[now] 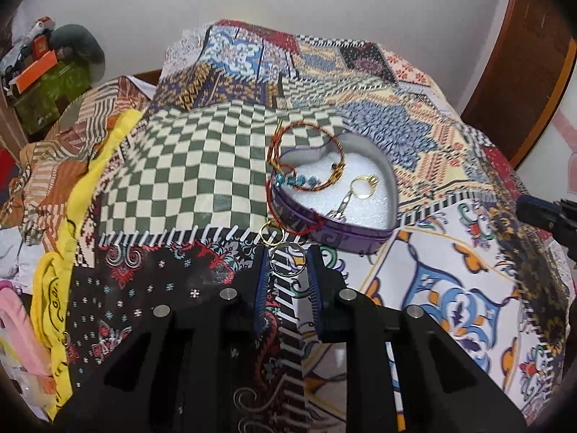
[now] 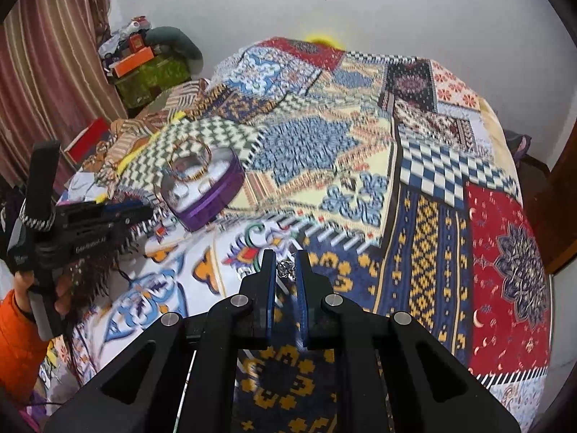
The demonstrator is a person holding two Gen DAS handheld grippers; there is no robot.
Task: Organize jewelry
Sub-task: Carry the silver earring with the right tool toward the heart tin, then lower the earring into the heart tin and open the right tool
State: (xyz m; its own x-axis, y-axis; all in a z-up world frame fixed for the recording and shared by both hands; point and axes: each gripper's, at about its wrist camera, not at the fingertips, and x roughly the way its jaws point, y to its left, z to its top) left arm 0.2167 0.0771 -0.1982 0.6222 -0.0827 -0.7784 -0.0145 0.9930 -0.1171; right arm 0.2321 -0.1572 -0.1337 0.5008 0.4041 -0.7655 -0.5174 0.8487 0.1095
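Left gripper (image 1: 288, 270) clamps a silver ring (image 1: 288, 260) near the tin (image 1: 346, 232); only the right view shows right gripper (image 2: 286, 269) pinching a sparkly piece (image 2: 286, 269).

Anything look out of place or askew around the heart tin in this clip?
Yes. A red cord bangle leans tilted over the tin's rim, half outside, and a red cord hangs over its wall. Gold rings lie on the quilt outside.

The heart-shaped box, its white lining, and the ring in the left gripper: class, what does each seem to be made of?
Heart-shaped box: probably thin painted tin, going by the glossy purple wall and rolled rim seam. White lining: likely foam or padding, matte and finely grained. Ring between the left gripper fingers: apparently polished silver-toned metal, a thin hoop with bright glints.
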